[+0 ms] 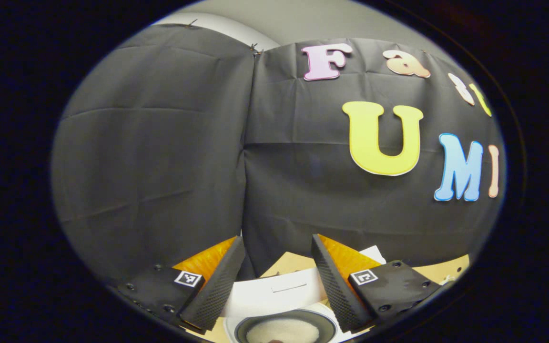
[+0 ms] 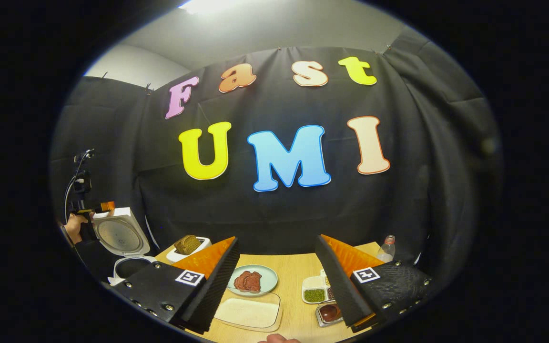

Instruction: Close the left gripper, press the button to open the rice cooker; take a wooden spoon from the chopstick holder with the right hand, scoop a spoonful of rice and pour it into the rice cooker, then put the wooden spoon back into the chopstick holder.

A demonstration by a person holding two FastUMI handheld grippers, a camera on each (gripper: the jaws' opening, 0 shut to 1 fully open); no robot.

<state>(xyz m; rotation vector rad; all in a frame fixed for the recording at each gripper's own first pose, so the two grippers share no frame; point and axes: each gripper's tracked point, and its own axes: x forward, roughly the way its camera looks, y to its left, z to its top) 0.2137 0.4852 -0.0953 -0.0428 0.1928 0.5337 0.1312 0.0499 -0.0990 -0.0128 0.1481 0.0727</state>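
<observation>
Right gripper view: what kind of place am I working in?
Probably a staged kitchen tabletop inside a demo booth: a light wooden table before a black cloth wall, bearing an open white rice cooker and a pale green plate of meat.

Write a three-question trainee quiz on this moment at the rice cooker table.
1. True or false: the rice cooker has its lid raised.
2. What lies on the round plate between the right gripper fingers? A) reddish meat B) a banana C) a sponge
3. Fill in: both fingers of the left gripper stand ____, with nothing between them.

Key:
1. True. In the right gripper view the lid stands up over the pot.
2. A. Reddish pieces sit on the plate, behind a clear tray of white grains.
3. Apart.
</observation>
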